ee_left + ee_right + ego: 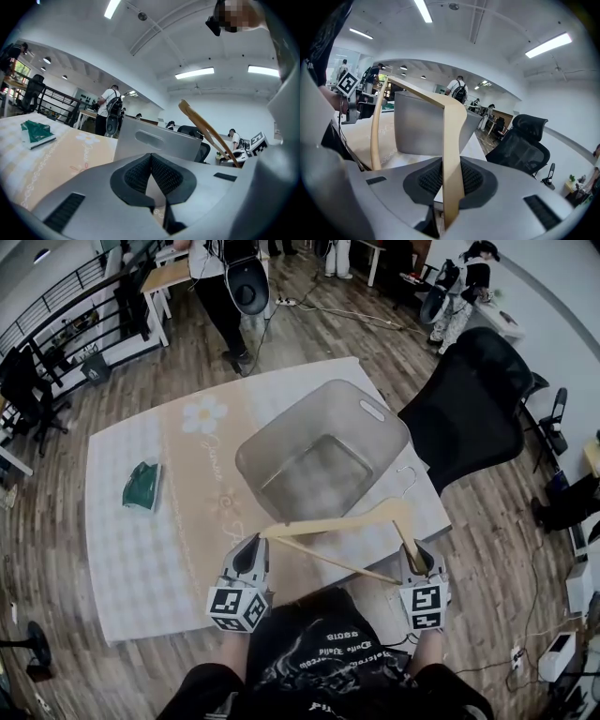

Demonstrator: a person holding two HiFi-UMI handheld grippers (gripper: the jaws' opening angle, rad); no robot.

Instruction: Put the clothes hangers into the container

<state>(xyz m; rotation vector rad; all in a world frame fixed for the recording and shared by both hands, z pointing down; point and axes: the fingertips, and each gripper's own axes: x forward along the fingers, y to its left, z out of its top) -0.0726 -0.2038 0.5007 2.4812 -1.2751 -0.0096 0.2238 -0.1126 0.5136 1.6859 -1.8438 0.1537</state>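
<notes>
The right tongs [451, 182] are clamped narrowly on one arm of the wooden hanger [330, 519]. The hanger is held above the surface [141, 554], at the near edge of the clear container [281, 432]. Its hook [409, 476] appears to lie just beside the container's right rim. The left tongs [151, 174] are closed, pads together, and empty.

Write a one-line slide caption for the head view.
Right gripper holds a pale wooden clothes hanger by the near rim of a translucent grey plastic container; left gripper shut and empty.
</notes>
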